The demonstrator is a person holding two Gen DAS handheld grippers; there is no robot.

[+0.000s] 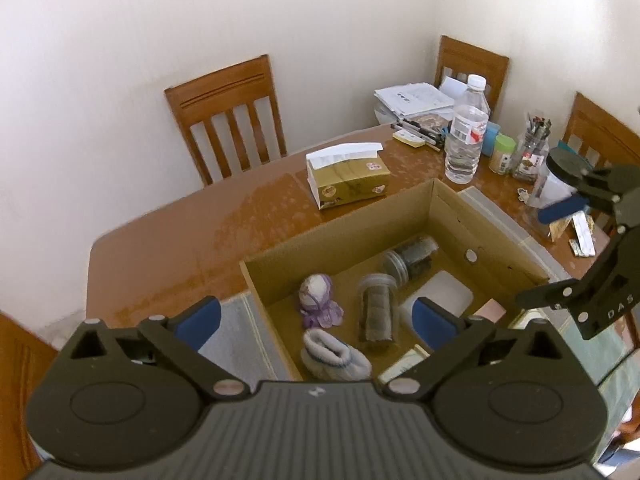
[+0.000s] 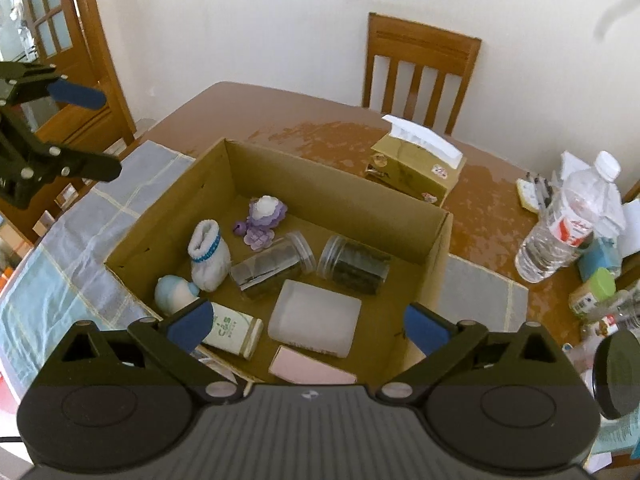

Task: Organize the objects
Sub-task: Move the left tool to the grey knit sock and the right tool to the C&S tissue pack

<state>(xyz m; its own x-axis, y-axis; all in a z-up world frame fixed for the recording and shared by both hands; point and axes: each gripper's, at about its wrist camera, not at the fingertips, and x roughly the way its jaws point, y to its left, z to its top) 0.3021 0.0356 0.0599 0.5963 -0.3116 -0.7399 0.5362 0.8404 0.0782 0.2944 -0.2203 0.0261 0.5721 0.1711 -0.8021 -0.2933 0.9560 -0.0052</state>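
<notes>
Partly hidden: pink box (image 2: 312, 370) corner.

A glossy brown wooden dining table (image 1: 200, 232) is set near plain white walls (image 1: 160, 40) that meet in a corner. Slatted wooden chairs are drawn up at its far edge: one (image 1: 228, 120) on the left, another (image 1: 472, 64) by the corner, a third (image 1: 600, 132) at the right edge. A wooden door with frosted glass panes (image 2: 44, 20) is seen in the right wrist view. Soft daylight is spread evenly.
</notes>
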